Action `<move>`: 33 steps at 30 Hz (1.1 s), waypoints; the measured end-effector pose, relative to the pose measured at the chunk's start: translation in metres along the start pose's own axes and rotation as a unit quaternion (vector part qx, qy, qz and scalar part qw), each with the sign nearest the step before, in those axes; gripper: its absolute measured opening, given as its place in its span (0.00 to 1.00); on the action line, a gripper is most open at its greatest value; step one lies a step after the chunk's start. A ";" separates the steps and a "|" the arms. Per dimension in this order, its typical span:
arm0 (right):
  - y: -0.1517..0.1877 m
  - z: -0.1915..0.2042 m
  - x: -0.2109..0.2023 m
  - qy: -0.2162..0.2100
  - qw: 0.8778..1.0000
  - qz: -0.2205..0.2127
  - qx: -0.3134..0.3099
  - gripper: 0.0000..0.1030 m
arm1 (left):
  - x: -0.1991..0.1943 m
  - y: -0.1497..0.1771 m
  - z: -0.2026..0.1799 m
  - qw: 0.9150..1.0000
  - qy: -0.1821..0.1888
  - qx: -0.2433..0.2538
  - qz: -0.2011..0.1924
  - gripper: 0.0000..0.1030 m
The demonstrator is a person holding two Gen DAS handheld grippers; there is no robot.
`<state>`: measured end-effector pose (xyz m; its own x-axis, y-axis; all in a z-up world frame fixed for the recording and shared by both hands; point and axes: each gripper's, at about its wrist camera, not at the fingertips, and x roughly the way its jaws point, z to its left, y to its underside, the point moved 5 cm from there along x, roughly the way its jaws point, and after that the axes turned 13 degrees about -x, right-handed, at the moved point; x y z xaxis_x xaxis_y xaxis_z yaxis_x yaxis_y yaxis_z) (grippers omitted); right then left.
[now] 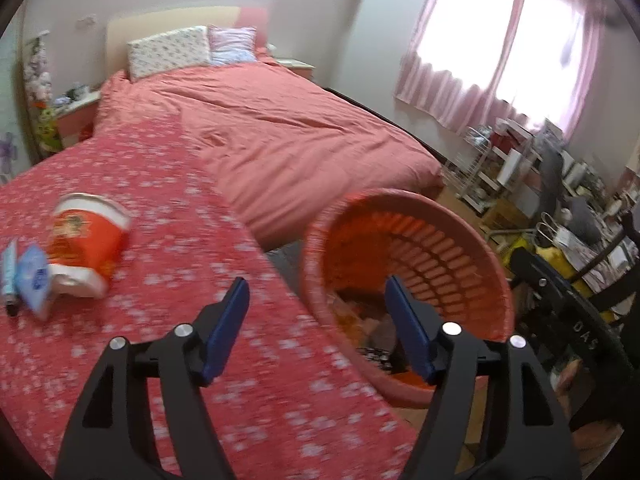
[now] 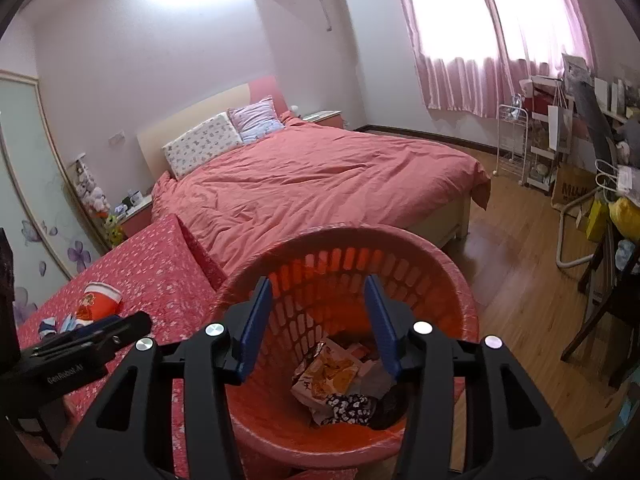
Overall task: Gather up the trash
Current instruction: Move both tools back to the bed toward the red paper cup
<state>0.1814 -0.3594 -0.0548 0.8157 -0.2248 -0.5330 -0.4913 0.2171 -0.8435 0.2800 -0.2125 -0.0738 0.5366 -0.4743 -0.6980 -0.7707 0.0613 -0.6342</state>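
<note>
A: What are the fingers doing?

B: Both pairs are spread wide with nothing between them. The left gripper (image 1: 316,320) hangs over the edge of a red flowered cover (image 1: 168,184); its right finger (image 1: 408,336) stands in front of the mouth of the orange basket (image 1: 472,240).

A: And the right one?

B: The right gripper (image 2: 318,322) is released too, hovering straight above that basket (image 2: 460,280), its two blue pads framing the opening.

A: What lies past the fingertips?

B: Below the right pair, at the basket's bottom, sit crumpled wrappers (image 2: 332,376), a yellow-and-white one on top and something dark and patterned beside it.

A: Any trash outside the basket?

B: Yes. Well left of the left fingers, an orange and white cup (image 1: 86,240) lies tipped on the flowered cover, with a blue packet (image 1: 34,276) touching it and a thin tube (image 1: 9,276) just beyond.

A: Further out?

B: Ahead of both grippers, a bed (image 2: 320,176) under a pink quilt, two pillows (image 2: 224,138) at its head, and pink curtains (image 2: 480,40) to the right.
</note>
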 end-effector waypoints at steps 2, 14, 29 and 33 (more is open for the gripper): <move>-0.002 0.009 -0.003 -0.002 1.000 -0.005 -0.011 0.56 | -0.009 -0.002 0.013 1.000 -0.015 -0.003 -0.011 0.72; -0.012 0.089 -0.007 -0.049 0.996 -0.010 -0.080 0.72 | -0.069 -0.010 0.122 0.990 -0.104 -0.068 -0.064 0.76; -0.006 0.221 0.031 -0.118 0.980 0.044 -0.153 0.78 | -0.146 0.007 0.279 0.954 -0.238 -0.140 -0.117 0.87; 0.000 0.247 0.051 -0.135 0.979 0.074 -0.137 0.78 | -0.155 0.012 0.308 0.947 -0.253 -0.161 -0.118 0.87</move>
<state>0.2981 -0.1357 -0.0654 0.7621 0.0563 -0.6450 -0.6435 -0.0438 -0.7642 0.2935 0.1324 -0.0753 0.7404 0.0447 -0.6707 -0.6295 -0.3039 -0.7151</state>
